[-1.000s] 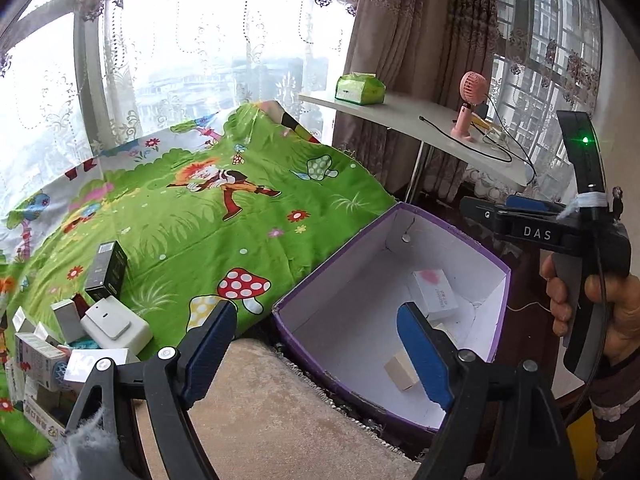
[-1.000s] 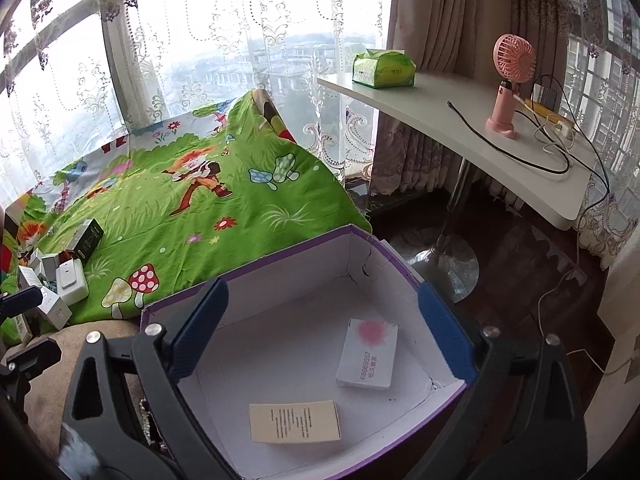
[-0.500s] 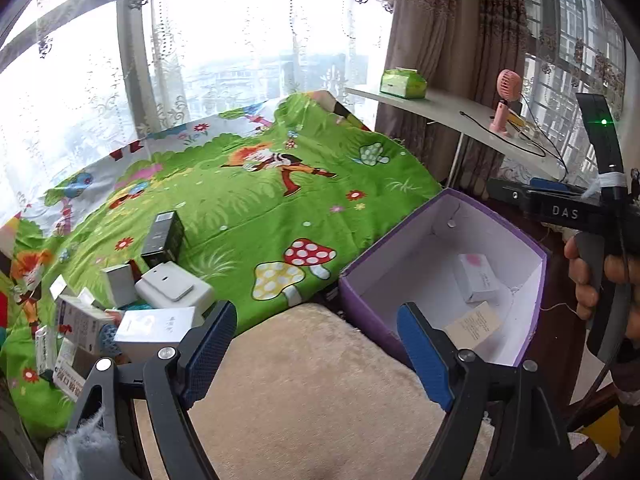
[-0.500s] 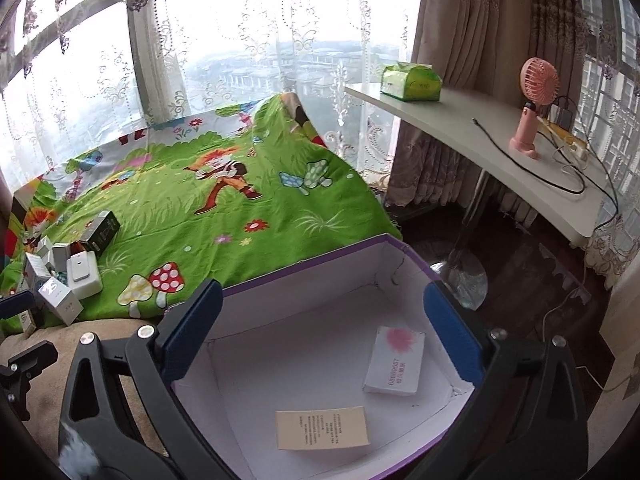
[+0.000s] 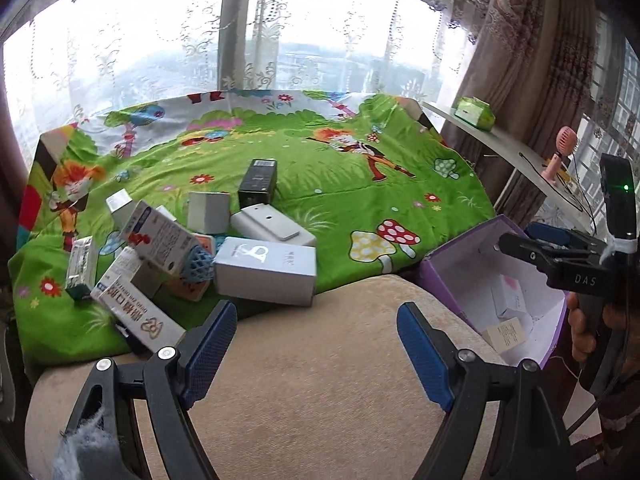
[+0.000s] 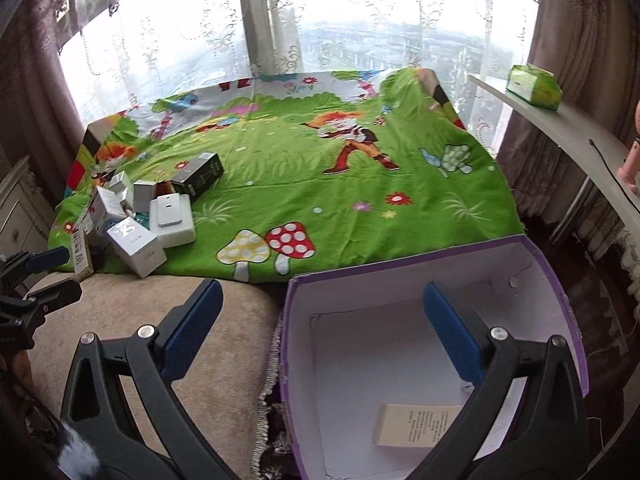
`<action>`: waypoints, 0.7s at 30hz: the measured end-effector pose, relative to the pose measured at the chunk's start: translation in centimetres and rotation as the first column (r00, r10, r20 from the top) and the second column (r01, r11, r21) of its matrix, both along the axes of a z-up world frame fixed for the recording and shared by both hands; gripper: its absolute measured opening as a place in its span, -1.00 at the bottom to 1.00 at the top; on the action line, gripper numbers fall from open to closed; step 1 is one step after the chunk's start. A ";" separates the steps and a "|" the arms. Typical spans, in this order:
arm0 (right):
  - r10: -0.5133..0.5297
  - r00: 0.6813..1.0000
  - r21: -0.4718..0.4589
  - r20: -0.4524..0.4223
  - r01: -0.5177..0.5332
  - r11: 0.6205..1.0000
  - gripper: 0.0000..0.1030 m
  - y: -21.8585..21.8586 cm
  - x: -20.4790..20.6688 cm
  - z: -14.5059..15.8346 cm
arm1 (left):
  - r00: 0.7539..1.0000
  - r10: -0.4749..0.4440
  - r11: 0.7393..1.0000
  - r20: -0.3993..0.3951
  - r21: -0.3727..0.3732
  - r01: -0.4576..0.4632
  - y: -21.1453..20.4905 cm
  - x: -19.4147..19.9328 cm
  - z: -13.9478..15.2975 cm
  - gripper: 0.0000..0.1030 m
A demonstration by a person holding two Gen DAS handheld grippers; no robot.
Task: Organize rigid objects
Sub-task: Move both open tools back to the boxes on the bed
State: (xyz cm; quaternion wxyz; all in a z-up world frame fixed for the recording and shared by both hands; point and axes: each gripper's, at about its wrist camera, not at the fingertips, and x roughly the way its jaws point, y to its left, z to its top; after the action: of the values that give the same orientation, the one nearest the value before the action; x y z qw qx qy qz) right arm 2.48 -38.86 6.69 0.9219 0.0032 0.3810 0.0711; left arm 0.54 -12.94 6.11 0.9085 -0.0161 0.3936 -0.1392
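A pile of several small cartons (image 5: 160,256) lies on the green cartoon sheet (image 5: 340,184). Among them are a silver box (image 5: 266,270), a white flat box (image 5: 272,228) and a black box (image 5: 258,180). My left gripper (image 5: 316,320) hangs open and empty over the beige cushion (image 5: 320,380), just short of the pile. The purple storage box (image 6: 540,264) stands to the right with a beige carton (image 6: 416,426) inside. My right gripper (image 6: 322,294) is open and empty, with one finger over the box and one over the cushion. The pile (image 6: 140,216) lies far to its left.
A white desk (image 6: 560,128) on the right carries a green tissue pack (image 6: 532,84), a pink fan (image 5: 560,148) and cables. Lace curtains and a window lie behind the bed. A pale cabinet (image 6: 20,208) stands at the far left. A hand (image 5: 580,328) holds the right gripper's handle.
Both grippers have swung left. In the left view the pile has come near and central and the purple box has slid to the right edge. In the right view the pink-marked carton has dropped from sight.
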 end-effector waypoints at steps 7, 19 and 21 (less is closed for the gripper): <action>0.138 0.990 -0.004 -0.027 -0.139 0.990 0.97 4.6 1.1 -0.6 | 0.995 0.096 0.992 -0.028 -0.078 -0.098 3.8 0.9 -0.4 0.61; 0.343 0.938 -0.041 -0.046 -0.345 0.938 0.97 11.7 3.1 -1.1 | 0.968 0.233 0.944 -0.094 -0.219 -0.249 8.8 4.2 -0.7 0.49; 0.371 0.927 -0.045 -0.048 -0.373 0.927 0.97 12.7 3.6 -1.2 | 0.960 0.259 0.934 -0.103 -0.226 -0.276 9.4 5.0 -0.8 0.48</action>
State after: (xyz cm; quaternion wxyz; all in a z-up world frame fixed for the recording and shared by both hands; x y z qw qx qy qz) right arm 6.10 -26.17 5.52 0.8839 -0.0923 0.3942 0.2342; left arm 5.57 -3.55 5.32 0.8959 -0.1831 0.4003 -0.0599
